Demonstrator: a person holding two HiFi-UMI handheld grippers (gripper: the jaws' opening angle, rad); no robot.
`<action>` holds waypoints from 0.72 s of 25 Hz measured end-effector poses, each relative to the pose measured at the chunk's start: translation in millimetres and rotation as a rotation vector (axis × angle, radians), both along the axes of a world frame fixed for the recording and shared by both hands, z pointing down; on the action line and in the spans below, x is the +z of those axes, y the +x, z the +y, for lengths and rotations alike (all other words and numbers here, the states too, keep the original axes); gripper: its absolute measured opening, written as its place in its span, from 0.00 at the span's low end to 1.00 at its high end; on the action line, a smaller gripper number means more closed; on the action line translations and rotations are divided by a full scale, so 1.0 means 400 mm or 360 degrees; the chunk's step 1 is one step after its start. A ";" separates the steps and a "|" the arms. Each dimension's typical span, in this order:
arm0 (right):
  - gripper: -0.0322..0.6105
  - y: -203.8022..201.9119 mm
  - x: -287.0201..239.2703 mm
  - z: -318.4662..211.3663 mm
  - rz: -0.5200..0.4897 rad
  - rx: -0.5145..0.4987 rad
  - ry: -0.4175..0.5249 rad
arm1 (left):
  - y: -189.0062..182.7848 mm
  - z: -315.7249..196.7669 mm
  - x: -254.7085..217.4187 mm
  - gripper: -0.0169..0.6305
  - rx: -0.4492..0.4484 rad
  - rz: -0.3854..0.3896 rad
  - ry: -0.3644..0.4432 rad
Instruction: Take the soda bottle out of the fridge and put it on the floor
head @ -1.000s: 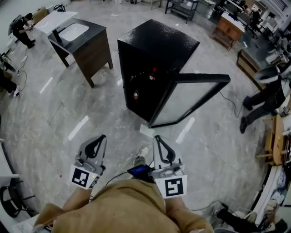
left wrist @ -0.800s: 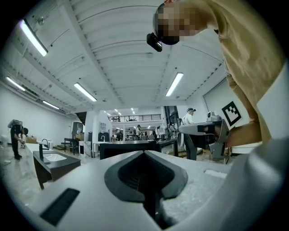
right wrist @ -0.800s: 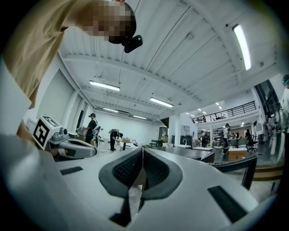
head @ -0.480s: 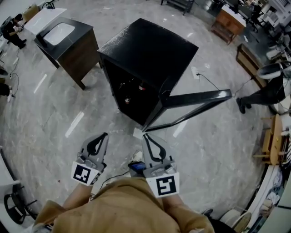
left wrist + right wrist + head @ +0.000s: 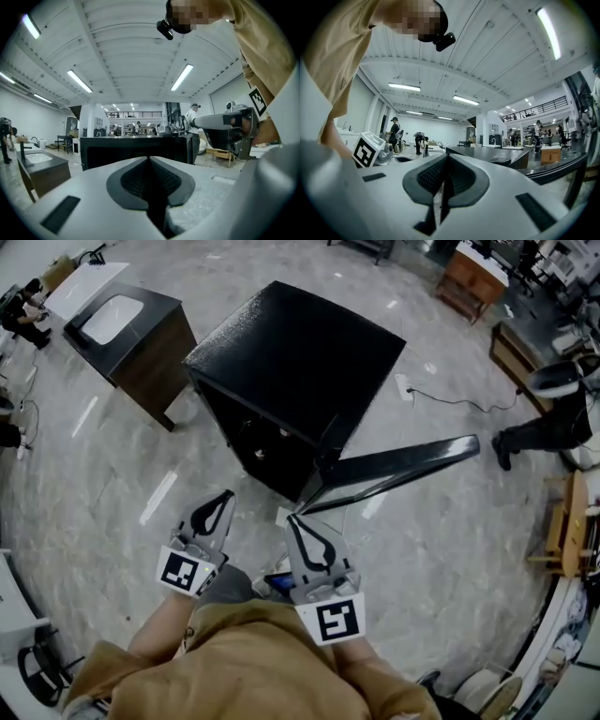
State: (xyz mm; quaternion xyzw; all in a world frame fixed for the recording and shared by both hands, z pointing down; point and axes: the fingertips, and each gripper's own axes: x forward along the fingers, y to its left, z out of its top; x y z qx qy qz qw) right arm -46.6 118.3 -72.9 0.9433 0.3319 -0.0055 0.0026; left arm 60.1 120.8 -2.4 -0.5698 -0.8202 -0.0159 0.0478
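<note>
A small black fridge (image 5: 300,362) stands on the marble floor straight ahead, its glass door (image 5: 394,470) swung wide open to the right. The inside is dark; only small pale glints (image 5: 260,455) show there, and no bottle can be made out. My left gripper (image 5: 225,499) and right gripper (image 5: 292,523) are held side by side close to my body, just short of the fridge's front. Both are shut with nothing between the jaws. In the left gripper view the fridge top (image 5: 140,143) lies level beyond the jaws (image 5: 150,161); the right gripper (image 5: 446,159) points at it too.
A dark vanity with a white sink (image 5: 127,329) stands at the far left. A power cord (image 5: 450,399) trails from the fridge to the right. A person's legs (image 5: 544,432) and wooden furniture (image 5: 469,287) are at the right edge. Open marble floor (image 5: 112,484) lies left of me.
I have come closer to the fridge, which now sits nearer and more underneath my view, hiding its inside. Both grippers stayed shut and rose slightly toward the fridge front.
</note>
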 end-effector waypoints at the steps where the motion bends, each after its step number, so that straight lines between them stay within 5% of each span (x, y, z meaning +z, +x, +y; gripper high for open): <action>1: 0.05 0.005 -0.002 0.002 -0.0003 0.0004 -0.0001 | 0.001 0.016 0.001 0.03 0.0011 0.0010 -0.0004; 8: 0.05 0.058 0.014 0.013 -0.0111 0.0141 0.0014 | 0.018 0.153 0.073 0.05 0.0157 -0.0046 0.0028; 10: 0.05 0.073 0.034 0.020 -0.0194 0.0197 0.0036 | 0.027 0.182 0.119 0.12 0.0202 -0.0078 0.0077; 18: 0.05 0.150 0.055 0.048 -0.0270 0.0352 0.0033 | 0.088 0.271 0.203 0.21 0.0327 -0.0017 0.0111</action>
